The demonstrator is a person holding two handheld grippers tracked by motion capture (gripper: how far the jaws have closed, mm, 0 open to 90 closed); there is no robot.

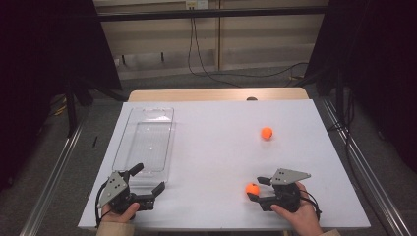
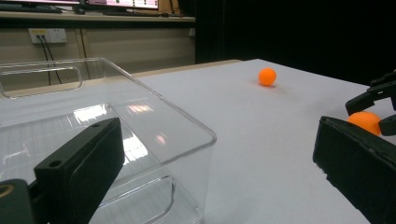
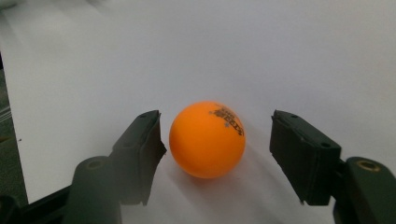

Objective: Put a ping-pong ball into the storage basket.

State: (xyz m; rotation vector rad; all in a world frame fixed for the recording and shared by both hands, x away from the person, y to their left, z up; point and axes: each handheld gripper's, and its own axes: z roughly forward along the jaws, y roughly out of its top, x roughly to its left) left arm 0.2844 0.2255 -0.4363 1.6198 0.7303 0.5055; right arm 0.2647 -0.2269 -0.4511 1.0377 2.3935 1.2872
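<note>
An orange ball (image 1: 252,189) (image 3: 207,139) lies on the white table between the jaws of my right gripper (image 1: 254,189) (image 3: 215,147), near the front right. A gap shows on each side of the ball, so the pads do not press it and the gripper is open. A second orange ball (image 1: 266,132) (image 2: 267,76) rests farther back on the right. My left gripper (image 1: 150,178) (image 2: 215,163) stands open and empty at the front left, just at the near end of a clear plastic tray (image 1: 145,140) (image 2: 163,116). The near ball (image 2: 365,122) also appears in the left gripper view.
The tray lies lengthwise along the table's left side with nothing in it. The white table top (image 1: 216,157) ends at a wooden strip (image 1: 216,94) at the back. Metal rails (image 1: 361,167) run beside the table, and cables hang by the back wall.
</note>
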